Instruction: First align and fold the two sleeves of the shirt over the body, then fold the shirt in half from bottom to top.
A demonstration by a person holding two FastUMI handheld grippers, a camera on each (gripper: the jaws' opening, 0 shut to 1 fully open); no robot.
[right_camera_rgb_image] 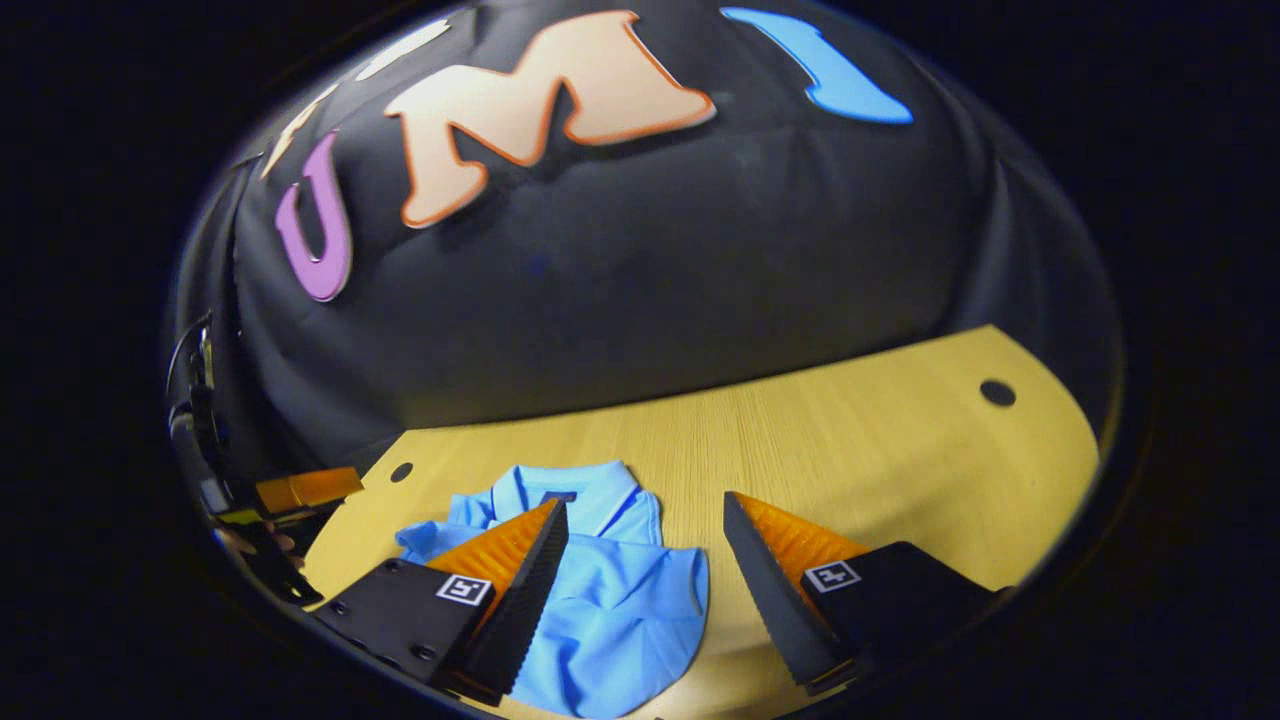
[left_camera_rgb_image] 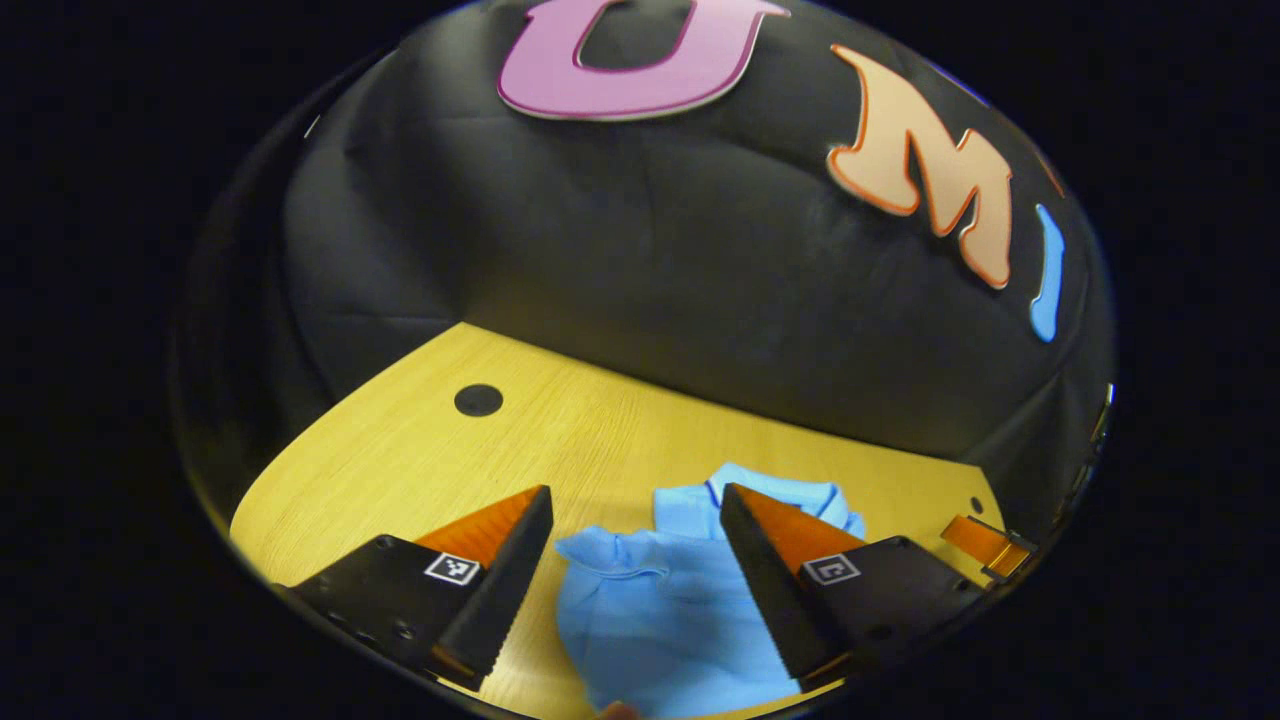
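**Now both grippers hover open above the blue shirt**

Down on the yellow wooden table (left_camera_rgb_image: 600,430) lies a light blue shirt (left_camera_rgb_image: 660,610), collar toward the black cloth wall (left_camera_rgb_image: 620,250), its fabric rumpled and partly gathered rather than spread flat.

From the left gripper view, the left gripper (left_camera_rgb_image: 635,520) has its two fingers spread wide apart with nothing between them. The shirt shows through the gap between them, with the collar just beyond the right-hand fingertip. One edge of the shirt bunches into a fold near the left-hand finger. A round dark hole (left_camera_rgb_image: 478,400) sits in the tabletop well away from the shirt, toward the wall. At the far right edge of this view, the tip of the other gripper is visible over the table.

From the right gripper view, the right gripper (right_camera_rgb_image: 645,515) also has its fingers wide apart and grips nothing. The shirt (right_camera_rgb_image: 610,600) lies mostly behind and beside the left-hand finger, its collar (right_camera_rgb_image: 560,490) open toward the wall, and bare table fills the space under the right-hand finger. Whether either gripper touches the fabric, I cannot tell.
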